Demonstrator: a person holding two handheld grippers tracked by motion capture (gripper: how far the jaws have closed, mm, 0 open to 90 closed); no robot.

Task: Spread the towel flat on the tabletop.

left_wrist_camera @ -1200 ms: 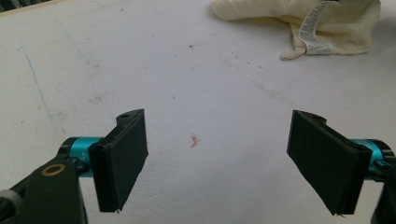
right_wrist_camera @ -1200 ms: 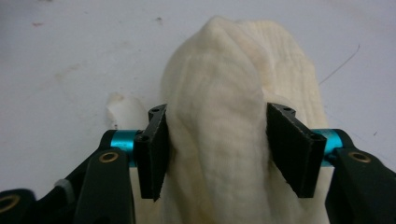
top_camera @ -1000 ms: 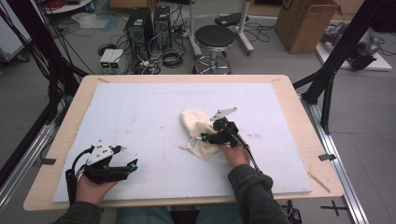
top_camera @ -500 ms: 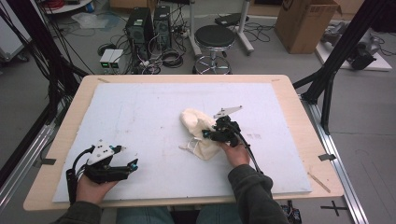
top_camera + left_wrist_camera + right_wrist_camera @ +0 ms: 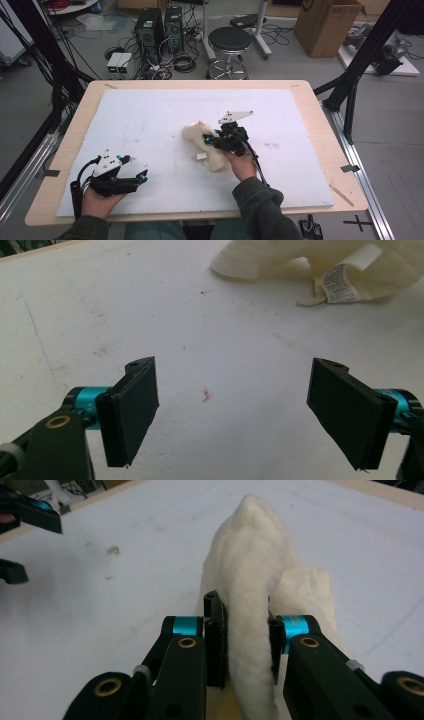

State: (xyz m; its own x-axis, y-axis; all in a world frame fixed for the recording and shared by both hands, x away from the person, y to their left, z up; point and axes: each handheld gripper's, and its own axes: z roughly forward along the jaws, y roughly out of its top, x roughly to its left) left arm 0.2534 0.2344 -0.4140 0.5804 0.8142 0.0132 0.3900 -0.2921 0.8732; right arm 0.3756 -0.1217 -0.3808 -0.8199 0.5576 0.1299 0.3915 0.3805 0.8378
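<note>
The right gripper [image 5: 245, 645] pinches a fold of the cream cloth [image 5: 202, 142] near the middle of the white board [image 5: 150, 115]. The left gripper [image 5: 232, 410] rests apart, its 2 jaws spread. The cloth is crumpled, so folding seems just begun.

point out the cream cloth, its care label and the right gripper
cream cloth [image 5: 252, 555]: right gripper view, raised fold.
care label [image 5: 336, 284]: left gripper view, printed face.
right gripper [image 5: 246, 645]: right gripper view, between its fingertips.

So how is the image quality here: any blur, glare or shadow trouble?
High view: even light, slightly soft. Left gripper view: sharp, the cloth and its label crisp. Right gripper view: the right hand-held gripper is sharp on the cloth, the left hand-held gripper beyond is blurred.
</note>
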